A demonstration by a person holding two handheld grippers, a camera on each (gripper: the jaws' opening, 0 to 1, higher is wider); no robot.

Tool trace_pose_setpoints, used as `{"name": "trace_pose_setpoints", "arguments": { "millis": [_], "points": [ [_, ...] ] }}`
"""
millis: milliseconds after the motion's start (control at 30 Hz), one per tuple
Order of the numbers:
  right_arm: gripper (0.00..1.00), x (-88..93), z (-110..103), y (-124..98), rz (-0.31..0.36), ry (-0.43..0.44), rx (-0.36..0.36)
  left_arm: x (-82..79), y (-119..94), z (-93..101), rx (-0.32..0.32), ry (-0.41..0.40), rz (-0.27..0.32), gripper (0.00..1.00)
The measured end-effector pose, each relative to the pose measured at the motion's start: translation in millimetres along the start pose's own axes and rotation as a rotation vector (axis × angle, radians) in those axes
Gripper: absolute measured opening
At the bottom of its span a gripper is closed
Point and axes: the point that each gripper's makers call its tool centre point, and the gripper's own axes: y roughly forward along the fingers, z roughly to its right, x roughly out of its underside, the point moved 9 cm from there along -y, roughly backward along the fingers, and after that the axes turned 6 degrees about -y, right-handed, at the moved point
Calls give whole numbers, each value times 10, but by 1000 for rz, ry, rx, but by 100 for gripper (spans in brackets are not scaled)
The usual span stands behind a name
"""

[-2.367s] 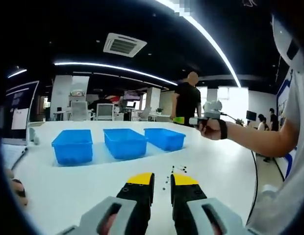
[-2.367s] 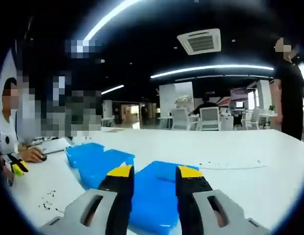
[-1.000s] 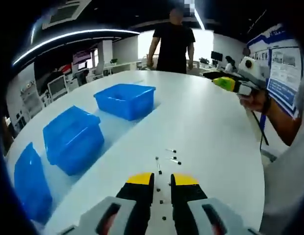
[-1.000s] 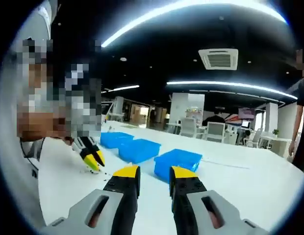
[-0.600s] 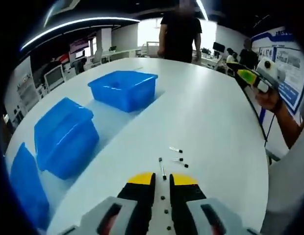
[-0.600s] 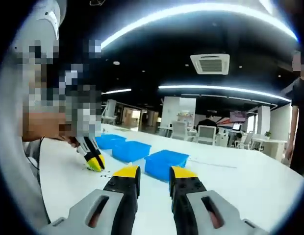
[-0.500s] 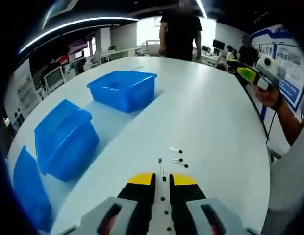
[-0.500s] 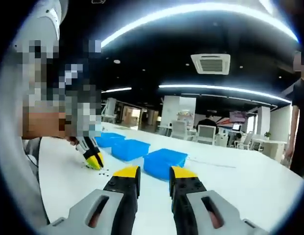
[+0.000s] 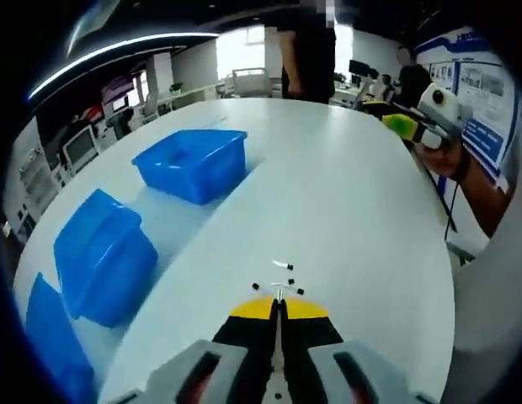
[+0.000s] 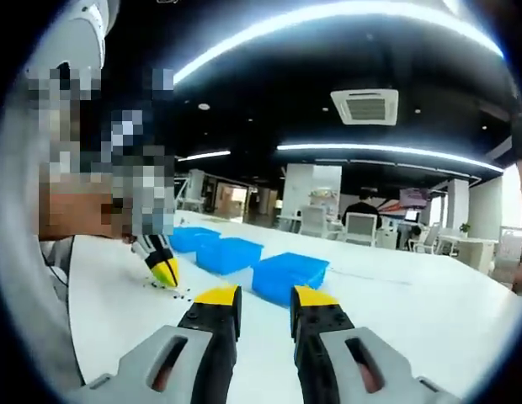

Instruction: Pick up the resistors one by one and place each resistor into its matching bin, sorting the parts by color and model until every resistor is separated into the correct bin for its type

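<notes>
Several small resistors (image 9: 282, 265) lie loose on the white table (image 9: 354, 219) just past my left gripper (image 9: 278, 305). Its yellow-tipped jaws are pressed together down at the table, with a thin resistor lead (image 9: 279, 294) poking out between the tips. Three blue bins stand in a row to the left: far (image 9: 191, 162), middle (image 9: 101, 252), near (image 9: 50, 337). My right gripper (image 10: 265, 297) hangs open above the table, nothing between its fingers; the bins (image 10: 290, 273) lie ahead of it. In its view the left gripper's yellow tips (image 10: 165, 271) touch the table by the scattered resistors (image 10: 181, 292).
A person in black stands at the table's far end (image 9: 311, 59). The right gripper, held in a hand (image 9: 429, 139), floats over the table's right edge. Office desks and chairs (image 10: 354, 223) fill the background beyond the white table (image 10: 429, 311).
My left gripper's jaws have closed on the long resistor that lay between them. The right gripper has stayed aloft, nearly still.
</notes>
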Motion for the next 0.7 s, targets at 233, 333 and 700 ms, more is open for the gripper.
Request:
{"name": "trace_pose_setpoints", "arguments": {
  "millis": [233,333,700],
  "points": [
    [25,50,8,2,-15,6,-1,-159,-127,-130,16,19,162,5],
    [25,52,-3,4,-20,5,-2,-229,-199,-263,25,-38,276,5],
    [25,64,3,-45,-36,9,18,-466,-576,-1246,-272,-202,656,5]
  ]
}}
